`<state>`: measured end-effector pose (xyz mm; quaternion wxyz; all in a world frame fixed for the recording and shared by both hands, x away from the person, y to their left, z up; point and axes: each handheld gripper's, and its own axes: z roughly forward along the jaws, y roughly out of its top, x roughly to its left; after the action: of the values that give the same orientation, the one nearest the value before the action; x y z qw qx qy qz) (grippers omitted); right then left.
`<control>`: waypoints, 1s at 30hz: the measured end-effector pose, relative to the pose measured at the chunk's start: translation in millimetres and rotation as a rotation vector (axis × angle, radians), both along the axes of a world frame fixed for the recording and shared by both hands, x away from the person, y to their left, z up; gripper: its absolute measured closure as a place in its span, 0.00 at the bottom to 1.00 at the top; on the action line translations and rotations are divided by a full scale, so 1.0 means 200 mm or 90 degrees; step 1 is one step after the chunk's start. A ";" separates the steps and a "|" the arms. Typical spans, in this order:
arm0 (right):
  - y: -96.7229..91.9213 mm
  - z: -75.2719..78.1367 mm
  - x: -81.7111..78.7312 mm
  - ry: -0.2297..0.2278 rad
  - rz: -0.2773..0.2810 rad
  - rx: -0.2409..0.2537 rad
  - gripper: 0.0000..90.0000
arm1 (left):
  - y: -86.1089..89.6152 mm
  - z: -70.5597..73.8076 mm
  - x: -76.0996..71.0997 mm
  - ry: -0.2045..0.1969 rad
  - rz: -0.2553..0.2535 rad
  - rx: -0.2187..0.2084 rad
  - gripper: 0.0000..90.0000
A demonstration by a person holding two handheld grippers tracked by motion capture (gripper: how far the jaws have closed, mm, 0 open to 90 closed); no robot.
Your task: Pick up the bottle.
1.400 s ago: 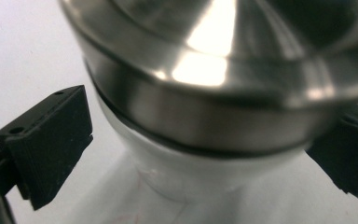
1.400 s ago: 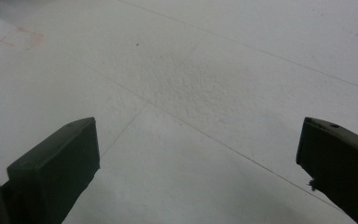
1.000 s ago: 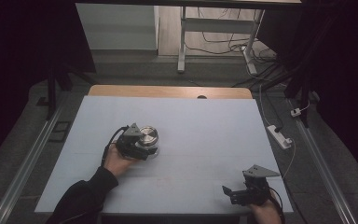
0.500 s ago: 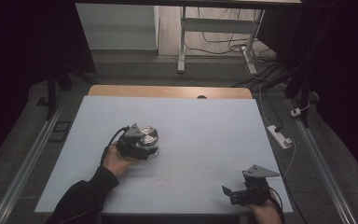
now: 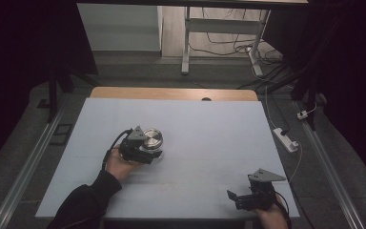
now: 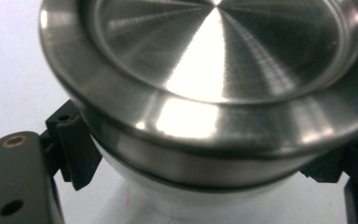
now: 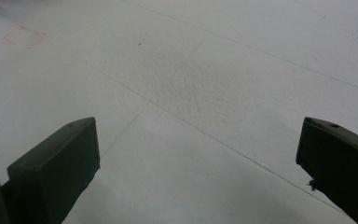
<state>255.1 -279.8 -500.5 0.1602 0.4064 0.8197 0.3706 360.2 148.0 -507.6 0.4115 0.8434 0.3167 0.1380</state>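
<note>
Left gripper view: a steel-lidded container is clamped between the left claw's jaws; level carriage is advised. Right claw is held wide, empty.

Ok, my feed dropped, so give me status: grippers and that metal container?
Left gripper closed around steel container, standing on table. Right gripper open, empty, near front edge. Nothing in the way.

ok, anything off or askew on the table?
Nothing stands out. The steel tin sits upright between the left gripper's jaws, nothing spilled or dented. The right gripper is open over bare table.
</note>
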 end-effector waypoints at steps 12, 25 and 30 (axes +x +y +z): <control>0.00 0.00 0.00 -0.001 0.002 -0.001 0.00 | -0.02 0.07 -0.04 -0.009 -0.025 -0.001 0.18; 0.00 0.00 0.00 -0.002 0.004 -0.002 0.00 | -0.06 0.16 -0.12 -0.018 -0.066 -0.010 0.18; 0.00 0.00 0.00 -0.002 0.006 -0.002 0.00 | -0.09 0.18 -0.16 -0.019 -0.084 -0.008 0.18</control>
<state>254.5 -279.3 -500.4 0.1604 0.4019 0.8220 0.3704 328.8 129.7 -471.2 0.4295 0.8577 0.2552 0.1214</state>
